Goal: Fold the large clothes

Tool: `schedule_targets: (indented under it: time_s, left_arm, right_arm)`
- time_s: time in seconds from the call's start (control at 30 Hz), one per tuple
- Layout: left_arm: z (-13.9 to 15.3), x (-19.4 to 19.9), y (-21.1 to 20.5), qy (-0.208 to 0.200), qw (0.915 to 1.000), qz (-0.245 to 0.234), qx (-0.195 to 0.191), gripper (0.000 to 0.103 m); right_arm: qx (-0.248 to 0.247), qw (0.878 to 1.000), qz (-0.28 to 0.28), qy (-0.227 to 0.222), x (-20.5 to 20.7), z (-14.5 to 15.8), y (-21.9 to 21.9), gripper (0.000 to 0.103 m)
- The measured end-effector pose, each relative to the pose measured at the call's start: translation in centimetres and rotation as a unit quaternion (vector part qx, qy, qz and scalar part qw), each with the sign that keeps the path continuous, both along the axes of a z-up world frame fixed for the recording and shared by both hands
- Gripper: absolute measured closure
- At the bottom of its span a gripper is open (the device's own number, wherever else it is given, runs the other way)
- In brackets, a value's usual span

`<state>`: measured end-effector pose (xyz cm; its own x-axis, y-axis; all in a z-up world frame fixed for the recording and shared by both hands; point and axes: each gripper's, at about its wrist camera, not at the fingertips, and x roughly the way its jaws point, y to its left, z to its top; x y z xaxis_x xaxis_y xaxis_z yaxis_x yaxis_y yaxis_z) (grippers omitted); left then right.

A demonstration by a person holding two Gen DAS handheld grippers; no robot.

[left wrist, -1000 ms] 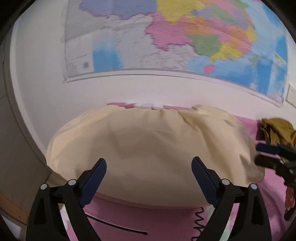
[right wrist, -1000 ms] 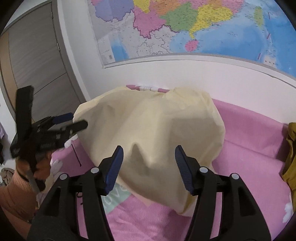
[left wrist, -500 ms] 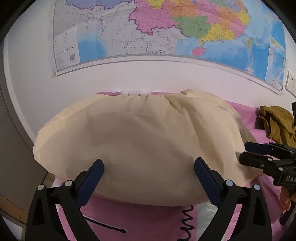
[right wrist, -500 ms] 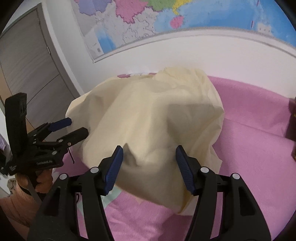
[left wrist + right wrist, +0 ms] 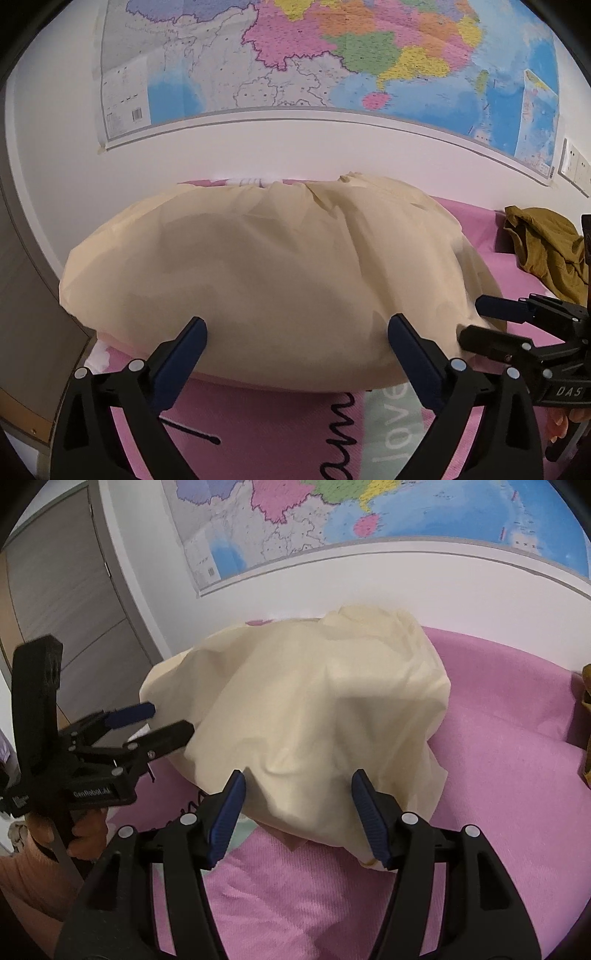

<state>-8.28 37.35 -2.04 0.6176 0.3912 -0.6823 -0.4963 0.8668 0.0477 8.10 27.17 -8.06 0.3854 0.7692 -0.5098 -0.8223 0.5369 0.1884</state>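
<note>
two grippers hover at the near edge of the cream garment [image 5: 280, 280], which lies puffed on the pink bedspread [image 5: 491, 746]; i judge this the reach before a fold. left gripper [image 5: 295, 332] gapes wide, empty, cloth at its 12 o'clock. right gripper [image 5: 297, 801] stands half open, gripping nothing, hem between its pads. next: pinch the hem.

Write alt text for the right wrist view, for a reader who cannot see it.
A cream cloth lies heaped on a pink bedspread, with the open right gripper just in front of its near edge. At the left, the left gripper is open beside the cloth, and a map hangs on the wall behind.
</note>
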Motion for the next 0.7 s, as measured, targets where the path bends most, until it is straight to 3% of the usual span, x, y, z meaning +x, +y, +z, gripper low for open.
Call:
schedule_targets:
  time_s: [0.5,0.7]
  left_arm:
    - [-0.1,-0.1,-2.3,-0.009,0.9998,0.002,-0.017,0.007]
    - [-0.4,-0.3,-3.0,-0.006,0.9997,0.012,-0.021,0.007]
  right_arm:
    - [-0.016,1.0,-0.014,-0.004,-0.7,-1.2,-1.1,0.042]
    - [0.002,1.0,-0.016,-0.006,-1.3,-0.9,-2.2,0.04]
